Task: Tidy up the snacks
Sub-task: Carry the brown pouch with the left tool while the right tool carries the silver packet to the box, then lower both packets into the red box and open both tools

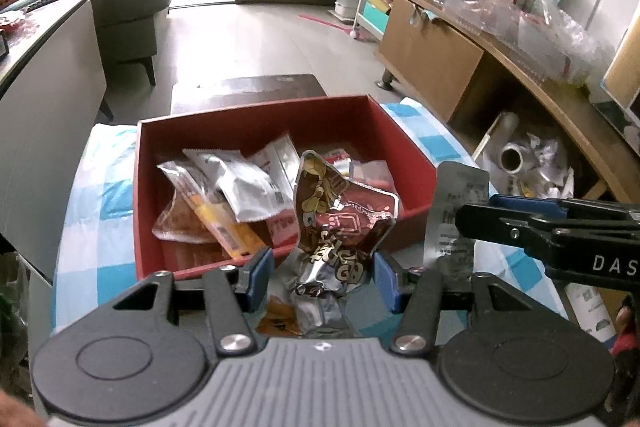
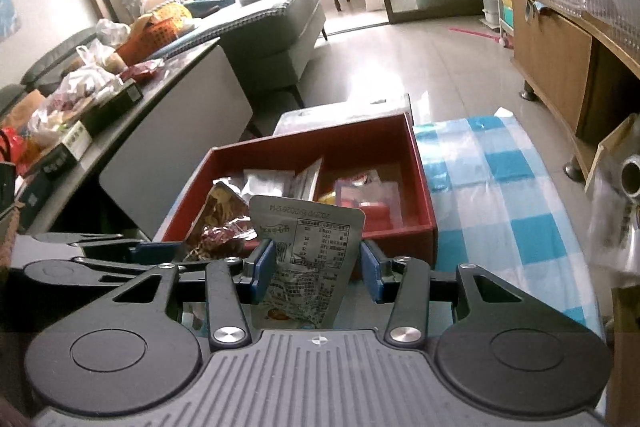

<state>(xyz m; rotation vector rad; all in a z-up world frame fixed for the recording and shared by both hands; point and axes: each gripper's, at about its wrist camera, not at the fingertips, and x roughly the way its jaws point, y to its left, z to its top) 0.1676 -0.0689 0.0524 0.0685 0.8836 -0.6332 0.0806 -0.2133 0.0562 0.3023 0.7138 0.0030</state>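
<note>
**Two packets in hand, box already part-filled**

Red box (image 1: 224,183) sat just ahead of both grippers on the blue-checked cloth (image 1: 100,195). It already held a loose pile: white sachets (image 1: 248,183), an orange-striped packet (image 1: 216,223) and a few clear and red wrappers on the far side. So most of the sorting looked done; judging from the views, at least the two held packets were left to go in. Nothing else loose showed on the cloth near the grippers, though the area under them was hidden.

Left gripper (image 1: 324,277): part-closed, blue pads pressed on the crumpled lower end of a brown-and-red peanut packet (image 1: 340,219). Packet stood up between the jaws, its top leaning out over the box's near wall. A smaller orange wrapper (image 1: 276,323) showed below the jaws; could not tell whether it was held or just lying underneath.

Right gripper (image 2: 316,273): at its tightest setting, jaws clamped on a silver pouch (image 2: 308,247), printed back facing the camera. The left pad touched the pouch edge; contact on the right pad was less clear, with a small gap visible there. Pouch stood upright, just short of the box's near wall.

The two grippers sat side by side, close together, both angled down toward the box. Likely next: release over the box interior.
</note>
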